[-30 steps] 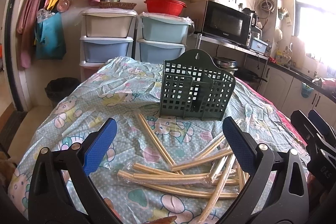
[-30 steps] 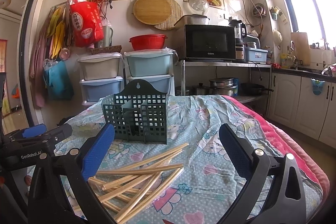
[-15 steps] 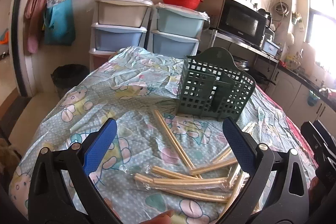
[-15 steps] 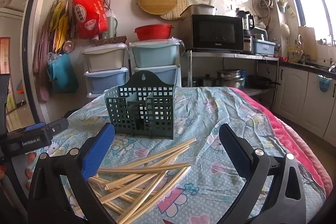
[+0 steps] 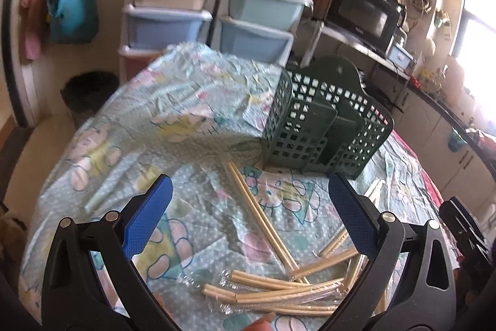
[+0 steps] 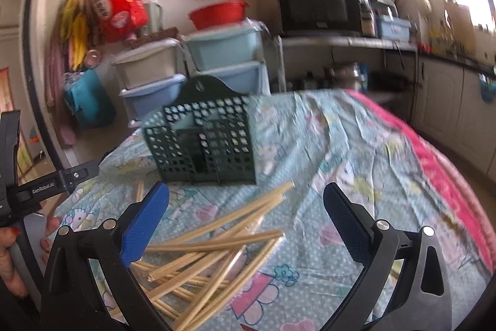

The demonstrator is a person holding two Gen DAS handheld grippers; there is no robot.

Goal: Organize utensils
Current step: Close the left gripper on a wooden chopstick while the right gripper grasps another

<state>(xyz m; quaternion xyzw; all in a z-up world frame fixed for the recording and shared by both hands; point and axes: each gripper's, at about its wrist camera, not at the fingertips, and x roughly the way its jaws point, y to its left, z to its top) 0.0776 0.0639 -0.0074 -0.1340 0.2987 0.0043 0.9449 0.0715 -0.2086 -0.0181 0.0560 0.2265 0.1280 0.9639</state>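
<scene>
A dark green lattice utensil holder (image 5: 325, 123) stands upright on the table; it also shows in the right wrist view (image 6: 204, 141). A loose pile of plastic-wrapped wooden chopsticks (image 5: 279, 281) lies in front of it, seen too in the right wrist view (image 6: 210, 247). My left gripper (image 5: 248, 213) is open and empty above the near end of the pile. My right gripper (image 6: 245, 222) is open and empty, above the chopsticks on their right side. The left gripper's black body (image 6: 46, 185) shows at the left edge of the right wrist view.
The table wears a light blue cartoon-print cloth (image 5: 173, 120) with a pink edge (image 6: 449, 182) on the right. Plastic drawer units (image 5: 204, 20), a microwave (image 5: 362, 11) and a black bin (image 5: 86, 89) stand beyond the far end.
Both grippers have tilted downward and moved in toward the chopsticks and holder; the views are blurred by motion. Both stay open. Nothing on the table has moved.
</scene>
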